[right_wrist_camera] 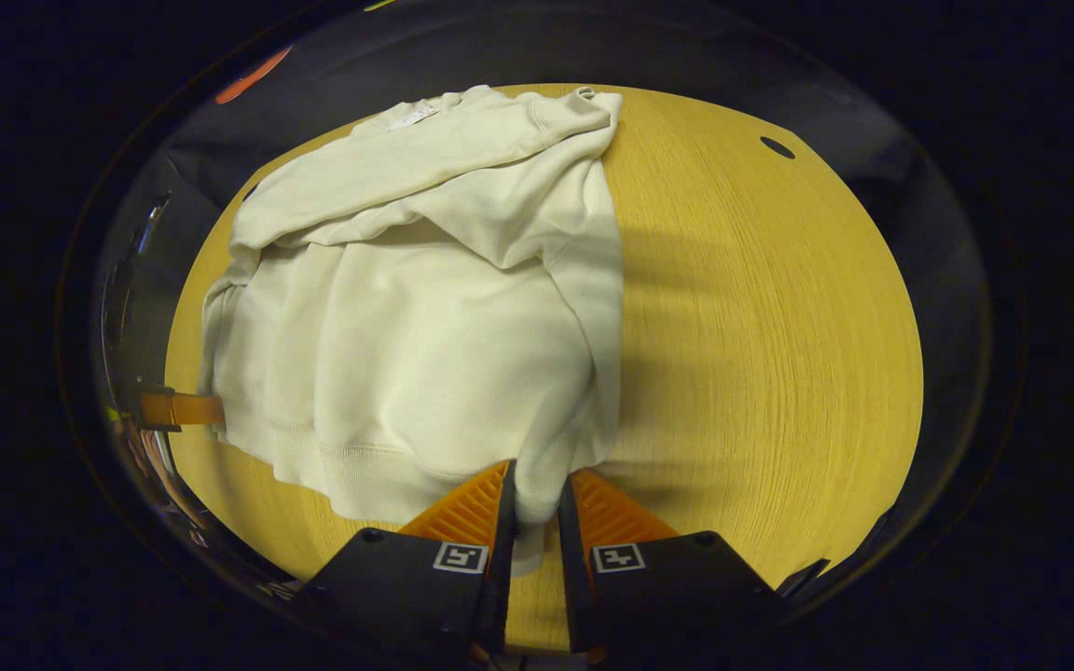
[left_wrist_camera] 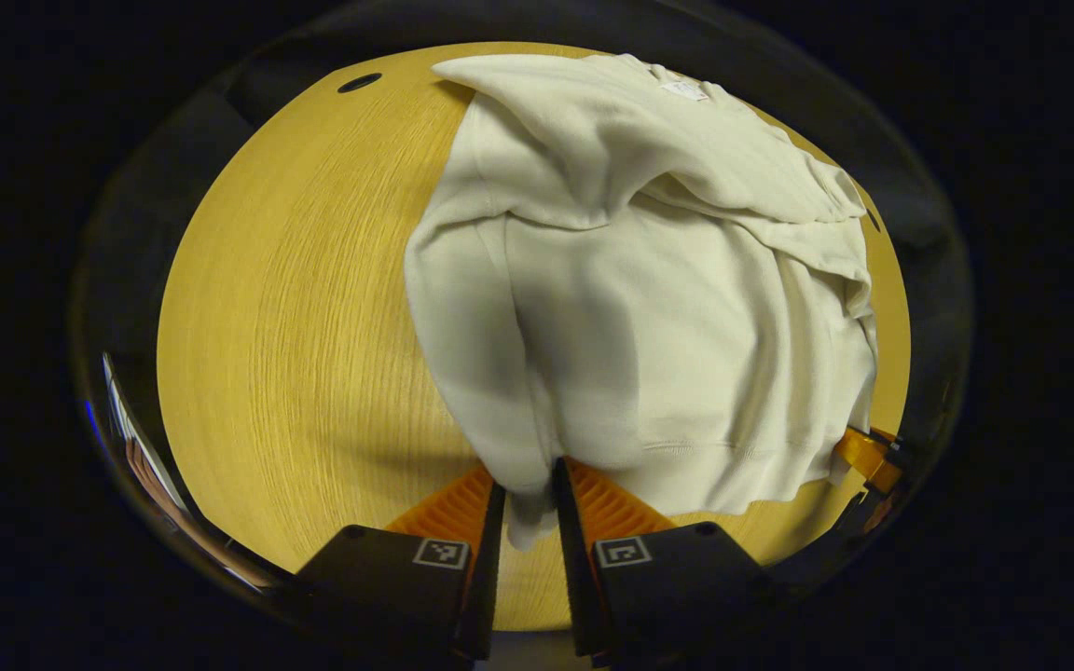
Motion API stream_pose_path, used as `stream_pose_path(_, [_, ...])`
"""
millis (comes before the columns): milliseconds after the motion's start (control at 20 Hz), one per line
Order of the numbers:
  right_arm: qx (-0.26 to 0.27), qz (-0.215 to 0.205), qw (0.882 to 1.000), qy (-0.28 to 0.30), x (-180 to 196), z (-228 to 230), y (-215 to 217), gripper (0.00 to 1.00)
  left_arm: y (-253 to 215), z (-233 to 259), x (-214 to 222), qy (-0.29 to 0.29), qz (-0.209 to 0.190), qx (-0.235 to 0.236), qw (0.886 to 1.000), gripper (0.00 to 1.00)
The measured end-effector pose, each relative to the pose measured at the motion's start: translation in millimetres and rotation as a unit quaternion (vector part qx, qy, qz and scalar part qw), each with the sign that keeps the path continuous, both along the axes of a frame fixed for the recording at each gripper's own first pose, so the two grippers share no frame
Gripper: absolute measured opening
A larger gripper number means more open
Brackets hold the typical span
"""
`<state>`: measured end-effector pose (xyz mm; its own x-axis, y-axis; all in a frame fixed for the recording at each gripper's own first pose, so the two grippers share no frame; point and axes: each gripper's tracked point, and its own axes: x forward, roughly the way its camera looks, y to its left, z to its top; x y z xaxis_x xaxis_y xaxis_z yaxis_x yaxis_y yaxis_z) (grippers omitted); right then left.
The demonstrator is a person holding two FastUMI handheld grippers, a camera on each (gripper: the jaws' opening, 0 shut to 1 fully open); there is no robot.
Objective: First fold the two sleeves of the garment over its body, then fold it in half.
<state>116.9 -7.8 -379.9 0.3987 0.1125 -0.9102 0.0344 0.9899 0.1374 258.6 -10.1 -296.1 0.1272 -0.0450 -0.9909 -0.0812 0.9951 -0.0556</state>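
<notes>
While both sleeves already lie folded across the chest, we have the hem of the cream sweatshirt point(left_wrist_camera: 649, 308) lifted off the wooden bench point(left_wrist_camera: 295, 317), so we judge we are into the fold in half. Our left tool point(left_wrist_camera: 528, 494) is clamped on one hem corner, cloth pinched right between its fingers and hanging a little below them; our right tool point(right_wrist_camera: 535, 503) is clamped on the other corner the same way. From each tool the body of the garment rises ahead and drapes back down to the bench, collar end farthest away. Off to the right of the left tool we catch the other tool at the cloth's far edge. What could go wrong? Each bite looks narrow, so a tug might slip a corner free and drop the hem. If one tool travels ahead of the other, the fold could land skewed. And dragging instead of lifting might pull the sleeves point(right_wrist_camera: 425, 158) out of place. As for writing: a small white label point(left_wrist_camera: 684, 90) sits at the collar, far ahead, too small to read.
</notes>
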Motion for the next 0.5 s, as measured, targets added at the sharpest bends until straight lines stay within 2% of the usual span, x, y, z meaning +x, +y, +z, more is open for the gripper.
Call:
stream_pose_path(50, [0.013,-0.005,1.000,-0.006,6,-3,2,0.27,-6,8,13,-0.003,0.003,0.001,1.000,0.18])
stream_pose_path(150, [0.015,-0.004,1.000,-0.003,4,0,2,0.06,-16,23,40,-0.011,-0.008,0.005,1.000,0.12])
stream_pose_path(250, [0.000,-0.004,1.000,-0.024,7,6,-7,0.05,-16,23,40,-0.011,-0.008,0.005,1.000,0.06])
stream_pose_path(300, [0.007,-0.007,0.999,-0.034,4,15,-6,0.01,-16,23,40,-0.011,-0.008,0.005,1.000,0.04])
stream_pose_path(500, [0.037,-0.015,0.996,-0.080,10,59,-10,0.01,-16,23,40,-0.011,-0.008,0.005,1.000,0.03])
